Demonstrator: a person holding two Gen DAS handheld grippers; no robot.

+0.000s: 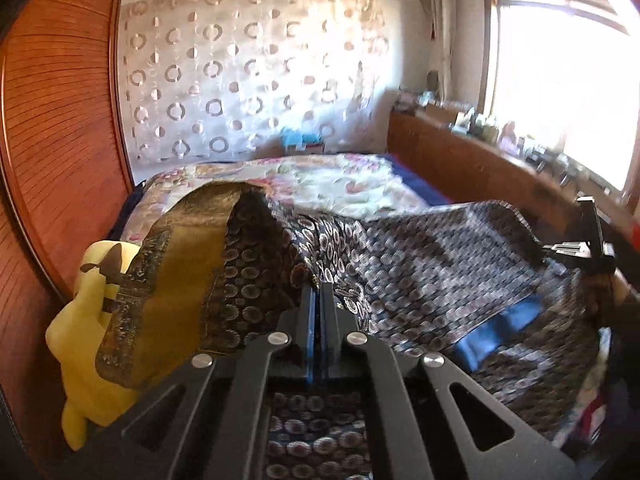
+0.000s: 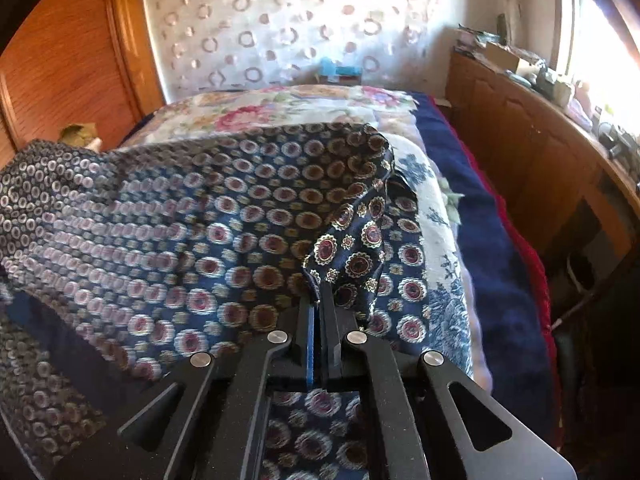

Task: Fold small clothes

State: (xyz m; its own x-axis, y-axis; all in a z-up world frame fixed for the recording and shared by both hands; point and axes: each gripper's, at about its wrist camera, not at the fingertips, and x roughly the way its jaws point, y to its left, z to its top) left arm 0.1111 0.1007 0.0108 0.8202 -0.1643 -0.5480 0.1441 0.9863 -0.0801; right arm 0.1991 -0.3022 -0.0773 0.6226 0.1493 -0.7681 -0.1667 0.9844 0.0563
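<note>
A dark blue patterned garment (image 1: 420, 264) with round medallion print and a gold lining (image 1: 176, 264) is lifted over the bed. My left gripper (image 1: 319, 286) is shut on one edge of it. My right gripper (image 2: 319, 300) is shut on another corner of the same garment (image 2: 224, 216), which drapes to the left. The right gripper also shows at the right edge of the left wrist view (image 1: 576, 248), holding the far end of the cloth.
A bed with a floral quilt (image 2: 280, 108) and a blue blanket (image 2: 492, 240) lies below. A yellow plush toy (image 1: 84, 344) sits at the left by a wooden wardrobe (image 1: 52, 128). A wooden cabinet (image 2: 532, 140) with clutter runs along the window on the right.
</note>
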